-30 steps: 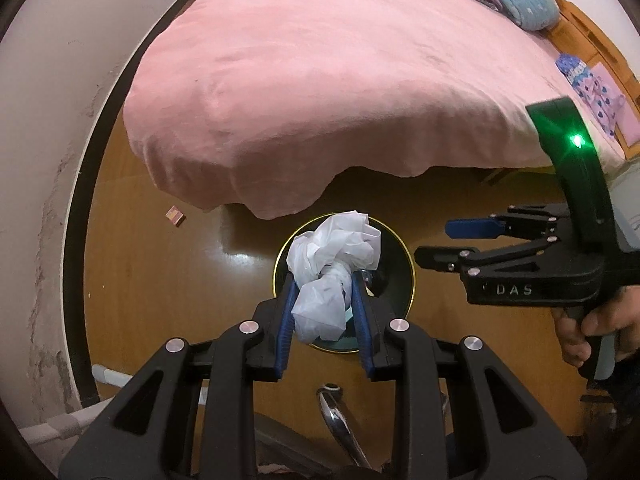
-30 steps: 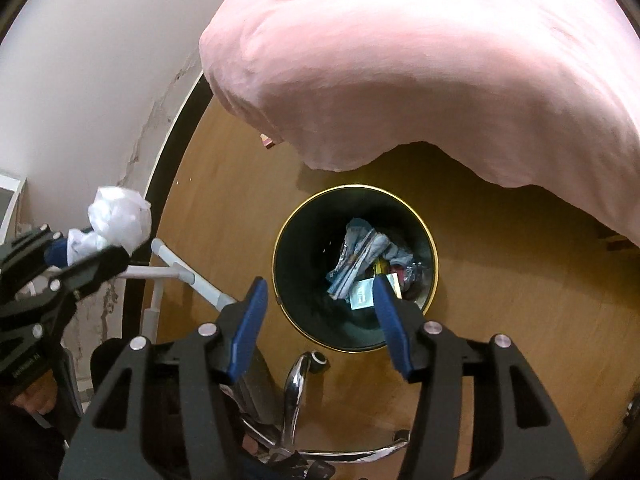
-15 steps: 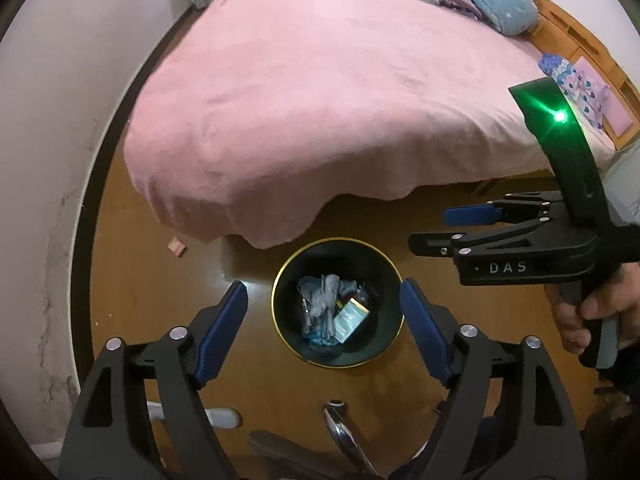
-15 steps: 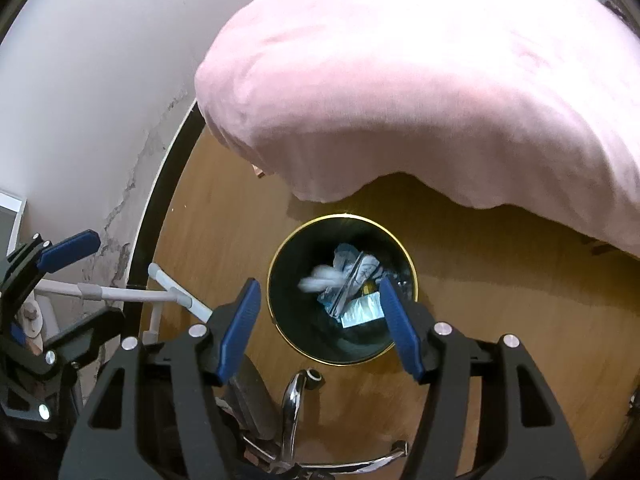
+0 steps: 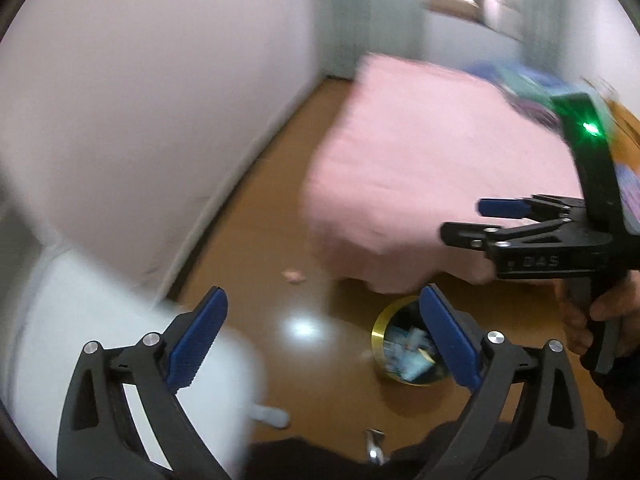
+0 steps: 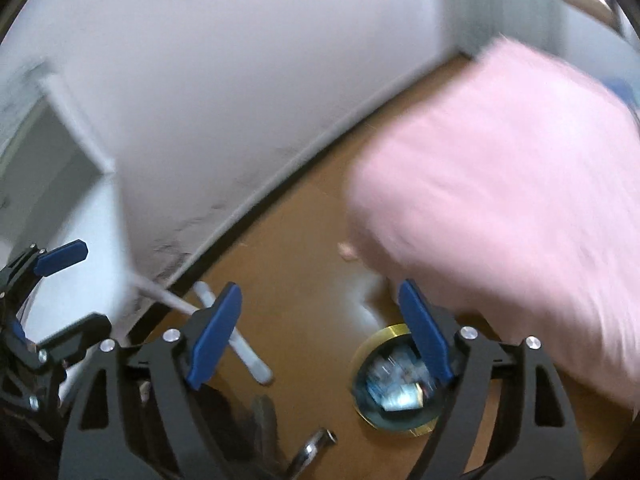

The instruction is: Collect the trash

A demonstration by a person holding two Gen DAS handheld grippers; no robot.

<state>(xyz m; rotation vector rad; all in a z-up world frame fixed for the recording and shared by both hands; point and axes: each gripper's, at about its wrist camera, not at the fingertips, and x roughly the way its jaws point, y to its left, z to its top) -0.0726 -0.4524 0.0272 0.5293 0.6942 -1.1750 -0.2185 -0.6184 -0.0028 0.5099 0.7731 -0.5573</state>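
A black trash bin (image 5: 404,354) with a gold rim stands on the wooden floor at the foot of the bed, with crumpled paper and wrappers inside. It also shows in the right wrist view (image 6: 394,394). My left gripper (image 5: 320,336) is open and empty, raised above the floor left of the bin. My right gripper (image 6: 320,332) is open and empty too, and shows from the side in the left wrist view (image 5: 476,220). A small pinkish scrap (image 5: 294,277) lies on the floor by the bed corner. Both views are blurred by motion.
A bed with a pink blanket (image 5: 420,168) fills the right side. A white wall (image 5: 160,100) with a dark baseboard runs along the left. A white object (image 5: 100,344) sits at lower left. A white tube (image 6: 236,340) and a chrome chair leg (image 6: 312,448) are close below.
My left gripper opened and the white tissue wad dropped into the bin. Both grippers have since lifted and swung up and to the left, away from the bin.
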